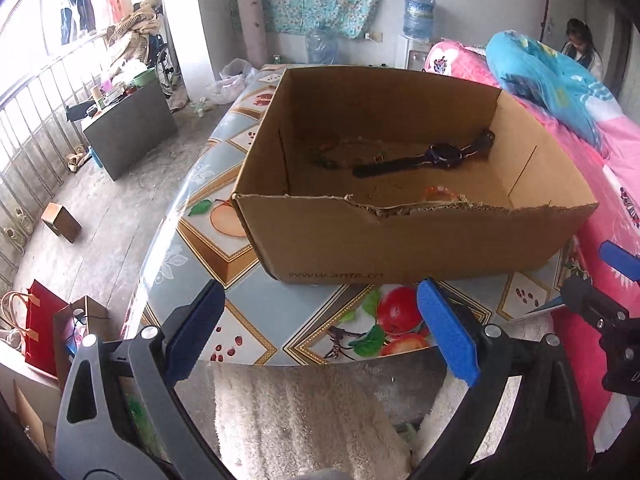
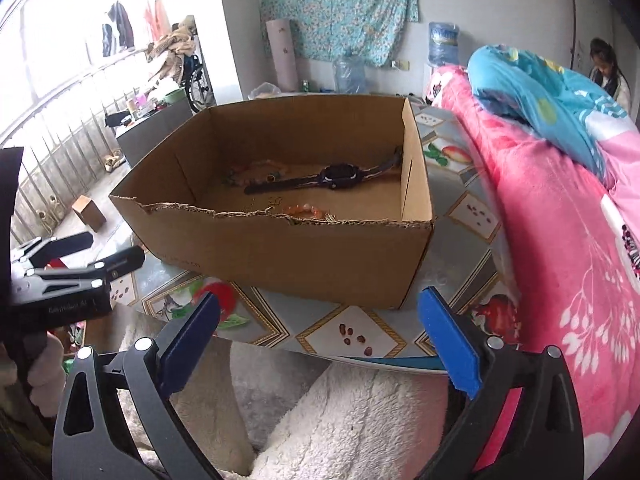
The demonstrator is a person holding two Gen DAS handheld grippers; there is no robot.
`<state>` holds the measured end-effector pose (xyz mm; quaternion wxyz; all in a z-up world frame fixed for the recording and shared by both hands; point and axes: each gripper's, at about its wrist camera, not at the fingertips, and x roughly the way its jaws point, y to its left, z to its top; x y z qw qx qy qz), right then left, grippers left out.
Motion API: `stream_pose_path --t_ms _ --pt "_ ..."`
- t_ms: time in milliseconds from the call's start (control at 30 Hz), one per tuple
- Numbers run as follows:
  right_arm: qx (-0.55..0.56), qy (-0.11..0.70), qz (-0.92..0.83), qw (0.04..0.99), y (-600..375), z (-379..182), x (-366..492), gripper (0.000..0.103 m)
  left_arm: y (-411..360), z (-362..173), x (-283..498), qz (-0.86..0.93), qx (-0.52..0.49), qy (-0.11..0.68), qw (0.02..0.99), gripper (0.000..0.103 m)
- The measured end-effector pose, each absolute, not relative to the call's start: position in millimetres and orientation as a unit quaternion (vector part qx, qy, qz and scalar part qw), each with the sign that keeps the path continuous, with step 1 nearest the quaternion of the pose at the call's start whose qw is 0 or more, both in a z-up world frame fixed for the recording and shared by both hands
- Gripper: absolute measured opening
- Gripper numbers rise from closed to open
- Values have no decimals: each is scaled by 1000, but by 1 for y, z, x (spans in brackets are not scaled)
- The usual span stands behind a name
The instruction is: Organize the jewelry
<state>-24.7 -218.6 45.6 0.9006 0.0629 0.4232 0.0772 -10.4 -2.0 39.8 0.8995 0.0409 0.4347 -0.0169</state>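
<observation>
Two claws, both spread wide with nothing between their blue pads: my left gripper (image 1: pixel 322 322) and right gripper (image 2: pixel 326 330) hang over the near table edge. Ahead of both sits the cardboard box (image 2: pixel 320 248) on the patterned table (image 1: pixel 256 332). Inside it lie a dark watch (image 2: pixel 340 176), an orange bead bracelet (image 2: pixel 304 211) nearer me, and a green piece (image 1: pixel 324 156) beyond.

Cardboard box (image 1: pixel 400 240) front wall has a printed web address, roughly "www.anta.cn"; left gripper (image 2: pixel 80 258) body lettering too blurred.
</observation>
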Motion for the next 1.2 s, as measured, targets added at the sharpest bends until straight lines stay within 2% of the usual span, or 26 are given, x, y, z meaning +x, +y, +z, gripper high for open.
stream_pose_path --t_ms 333,1200 --pt "61 464 61 882 -205 40 6 97 -13 28 14 -10 24 487 873 93" --pt "64 493 60 866 -204 27 21 97 -9 27 28 -16 9 495 869 93"
